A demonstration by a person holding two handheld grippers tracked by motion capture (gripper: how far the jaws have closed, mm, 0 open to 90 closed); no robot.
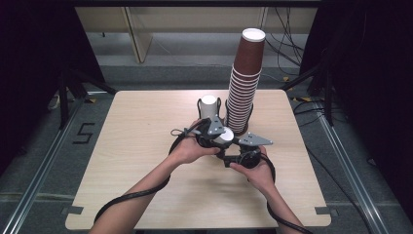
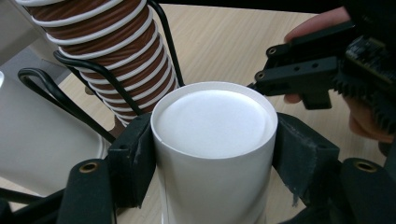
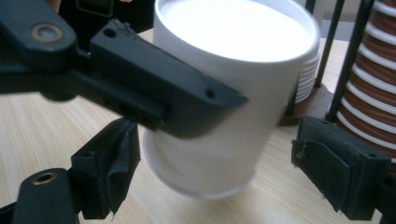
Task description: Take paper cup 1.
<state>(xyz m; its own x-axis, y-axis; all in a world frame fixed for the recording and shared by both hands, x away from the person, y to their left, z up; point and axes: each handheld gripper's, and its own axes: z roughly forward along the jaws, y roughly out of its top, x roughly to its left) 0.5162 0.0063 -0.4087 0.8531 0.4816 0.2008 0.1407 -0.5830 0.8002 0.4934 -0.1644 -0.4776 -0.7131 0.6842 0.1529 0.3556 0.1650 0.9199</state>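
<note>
Left gripper view shows the two black jaws of the left gripper, padded with dark, rough tape, pressed on both sides of a smooth white paper cup that stands bottom-up at the lower centre of the frame; its flat round base faces the camera. In the right gripper view the right gripper has its jaws apart, one at the lower left and one at the lower right, with the same cup between them, and the pads do not press on it. Behind, at the upper right, stands a tall stack of brown cups with ribbed white rims, inside a thin black wire holder. In the high view both hands meet at the centre of the pale wooden table, just in front of a second white stack.
</note>
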